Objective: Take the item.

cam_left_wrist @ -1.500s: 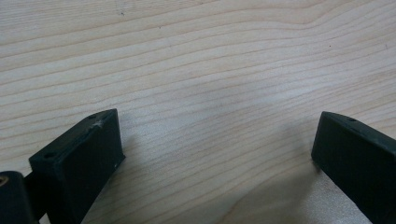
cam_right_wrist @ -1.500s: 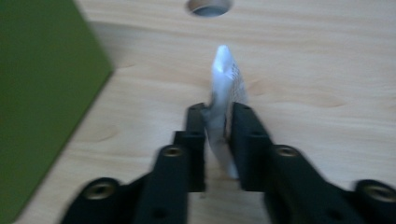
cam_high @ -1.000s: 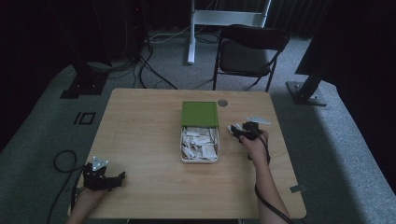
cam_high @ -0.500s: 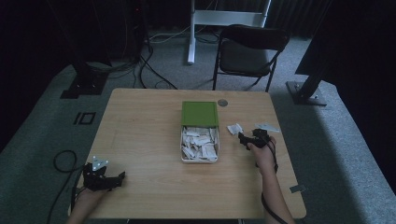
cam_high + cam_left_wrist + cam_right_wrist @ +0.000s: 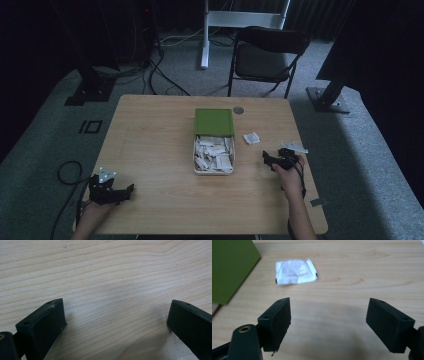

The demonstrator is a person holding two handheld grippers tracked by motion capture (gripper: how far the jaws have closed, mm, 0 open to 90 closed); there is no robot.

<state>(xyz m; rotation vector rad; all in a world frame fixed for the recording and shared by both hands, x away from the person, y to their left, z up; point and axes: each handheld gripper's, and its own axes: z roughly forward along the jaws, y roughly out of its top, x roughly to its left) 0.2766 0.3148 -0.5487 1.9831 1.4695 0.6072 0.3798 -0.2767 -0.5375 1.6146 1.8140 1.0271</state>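
Note:
A white box [image 5: 214,155] full of several white packets sits mid-table, its green lid [image 5: 214,122] lying just behind it. One loose packet [image 5: 251,138] [image 5: 295,271] rests right of the box, and another packet [image 5: 294,147] lies near the table's right edge. My right gripper [image 5: 270,159] [image 5: 327,312] is open low over the bare wood, a short way in front of the loose packet, with nothing between its jaws. My left gripper [image 5: 116,192] [image 5: 113,315] rests open at the table's front left corner, jaws wide over bare wood.
A small round grommet [image 5: 238,110] is set into the table's back edge. Behind the table [image 5: 155,145] stand a black folding chair [image 5: 265,55] and a white stand leg [image 5: 205,35]. Cables trail over the grey carpet at the left.
My right gripper has drawn back toward the person and away from the two loose packets, which now lie on the table. The left gripper has stayed put.

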